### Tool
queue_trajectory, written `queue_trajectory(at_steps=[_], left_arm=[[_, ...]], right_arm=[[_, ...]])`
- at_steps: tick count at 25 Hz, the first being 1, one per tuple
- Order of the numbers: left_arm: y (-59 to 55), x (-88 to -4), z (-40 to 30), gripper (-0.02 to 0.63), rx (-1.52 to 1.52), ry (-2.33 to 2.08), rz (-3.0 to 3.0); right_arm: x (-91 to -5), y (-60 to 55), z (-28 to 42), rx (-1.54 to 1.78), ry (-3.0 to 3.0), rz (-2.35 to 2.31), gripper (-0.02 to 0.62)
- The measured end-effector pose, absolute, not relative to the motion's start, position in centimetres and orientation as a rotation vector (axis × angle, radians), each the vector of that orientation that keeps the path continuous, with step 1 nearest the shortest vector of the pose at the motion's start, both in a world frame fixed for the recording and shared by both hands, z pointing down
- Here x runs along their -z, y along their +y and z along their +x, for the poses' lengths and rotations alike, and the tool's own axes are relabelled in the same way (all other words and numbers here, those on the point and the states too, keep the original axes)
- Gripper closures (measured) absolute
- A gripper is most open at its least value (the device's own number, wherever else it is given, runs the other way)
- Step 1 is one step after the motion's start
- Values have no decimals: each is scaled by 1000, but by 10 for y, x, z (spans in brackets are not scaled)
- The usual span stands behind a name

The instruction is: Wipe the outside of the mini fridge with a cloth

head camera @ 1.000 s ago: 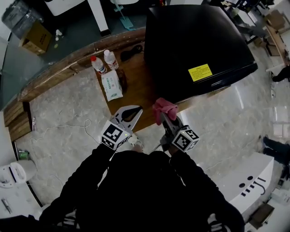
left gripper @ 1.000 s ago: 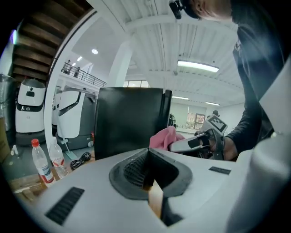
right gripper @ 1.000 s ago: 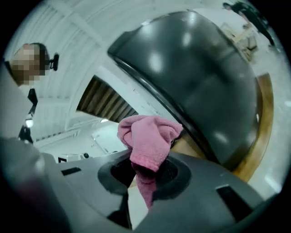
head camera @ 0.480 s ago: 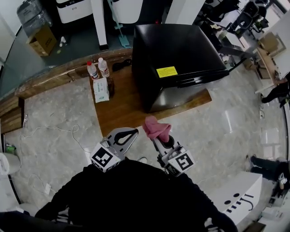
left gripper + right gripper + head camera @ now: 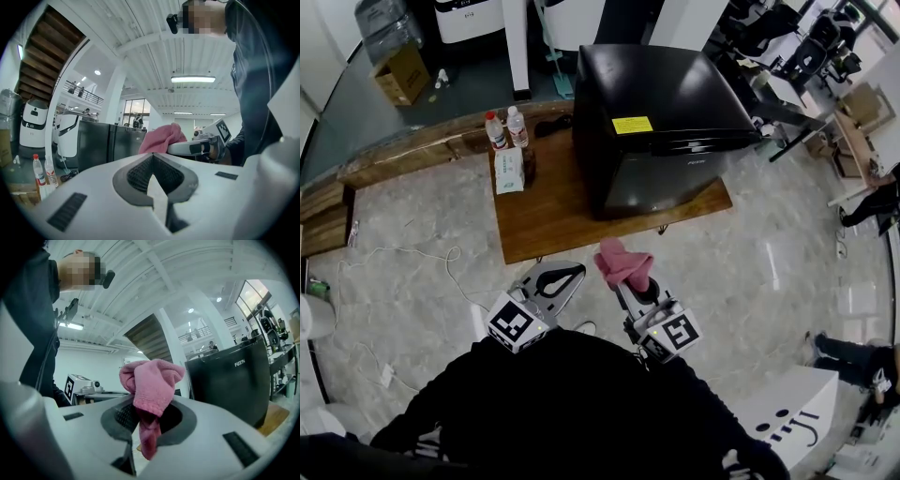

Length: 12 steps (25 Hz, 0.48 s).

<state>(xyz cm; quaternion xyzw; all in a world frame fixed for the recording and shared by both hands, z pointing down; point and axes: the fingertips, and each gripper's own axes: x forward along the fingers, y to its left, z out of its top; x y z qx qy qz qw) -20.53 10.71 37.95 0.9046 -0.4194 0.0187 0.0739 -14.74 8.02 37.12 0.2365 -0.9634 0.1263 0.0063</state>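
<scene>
head view: the mini fridge [image 5: 661,112], black with a yellow label [image 5: 632,125] on its top, stands on the right part of a low wooden worktop [image 5: 544,220]. at the worktop's far left corner stand two clear bottles [image 5: 495,131], with a packet of wipes [image 5: 508,171] just in front of them. the person, in dark sleeves, stands off the near edge of the worktop over a pale stone floor [image 5: 412,216], apart from the fridge. the right tongs [image 5: 630,283] are clamped on a pink cloth [image 5: 623,262], which sits bunched over their tips and touches neither worktop nor fridge. the left tongs [image 5: 567,276] are just beside them, tips together, holding nothing.

left gripper view: the two jaws meet at their tips, with only a narrow slit further back and nothing in it. beyond them the cloth shows in the right tongs, in front of the fridge's dark side. the bottles are at far left.

right gripper view: the jaws are closed on the cloth, a bunch standing above the pads and a darker tail hanging down between them. the fridge rises at right, white lettering near its top edge, its foot on the wooden worktop. the left tongs show low at left.
</scene>
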Motion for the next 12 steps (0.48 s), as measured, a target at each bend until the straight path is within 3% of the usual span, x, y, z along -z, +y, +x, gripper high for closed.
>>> queue_trajectory(at_steps=[12], left_arm=[[136, -376, -173, 600, -46, -1249, 2717]], right_arm=[[-370, 105, -120, -411, -3018, 738, 517]])
